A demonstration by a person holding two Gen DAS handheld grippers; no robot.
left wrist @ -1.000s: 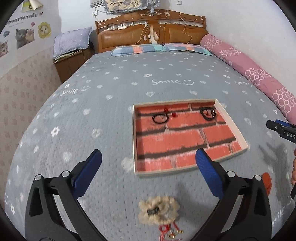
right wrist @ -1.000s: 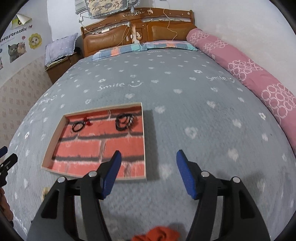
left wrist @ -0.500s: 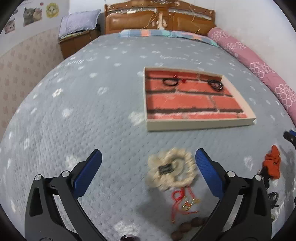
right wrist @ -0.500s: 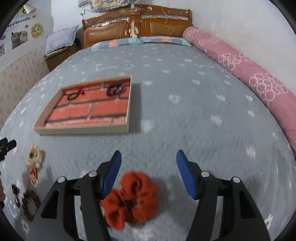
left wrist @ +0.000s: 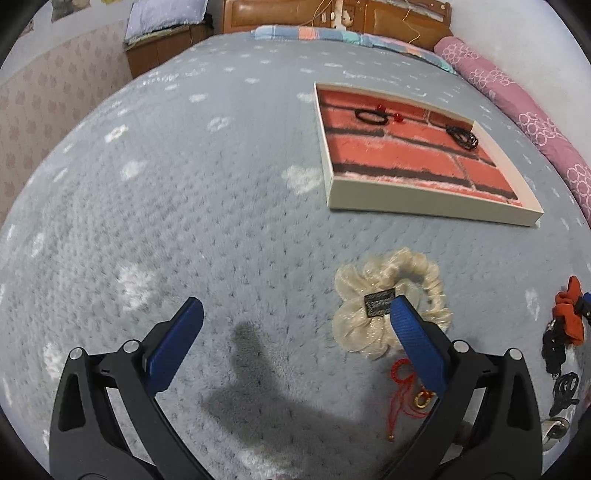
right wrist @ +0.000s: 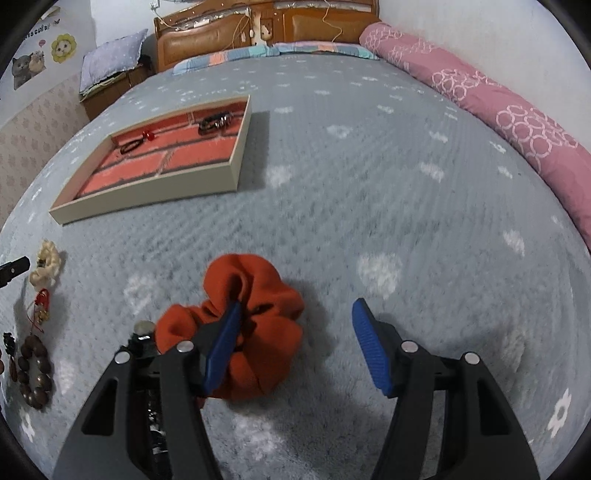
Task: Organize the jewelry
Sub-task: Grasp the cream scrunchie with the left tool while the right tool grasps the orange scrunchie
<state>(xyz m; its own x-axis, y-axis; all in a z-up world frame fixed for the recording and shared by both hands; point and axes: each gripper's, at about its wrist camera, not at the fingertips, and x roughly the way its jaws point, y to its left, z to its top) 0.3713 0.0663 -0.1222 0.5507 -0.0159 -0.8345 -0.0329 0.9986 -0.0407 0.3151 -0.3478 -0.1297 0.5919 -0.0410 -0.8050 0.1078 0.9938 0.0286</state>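
Observation:
A brick-patterned tray (left wrist: 436, 212) (right wrist: 147, 199) lies on the grey bedspread and holds a black hair tie with red beads (left wrist: 371, 116) and a dark bracelet (left wrist: 461, 137). My left gripper (left wrist: 295, 326) is open low over the bed; its right finger overlaps a cream scrunchie (left wrist: 413, 277), with a red cord charm (left wrist: 404, 387) below it. My right gripper (right wrist: 295, 325) is open; its left finger sits on an orange scrunchie (right wrist: 258, 295), which also shows in the left wrist view (left wrist: 569, 306). A brown bead bracelet (right wrist: 35, 373) lies at the left.
Dark hair ties and small trinkets (left wrist: 559, 373) lie near the orange scrunchie. A pink bolster (right wrist: 498, 107) runs along the bed's right side. A wooden headboard (right wrist: 266, 26) and pillows stand at the far end, a nightstand (right wrist: 107, 88) at the far left.
Both grippers have dropped lower and closer to the bedspread. The cream scrunchie now meets the left gripper's right finger; the orange scrunchie now sits under the right gripper's left finger.

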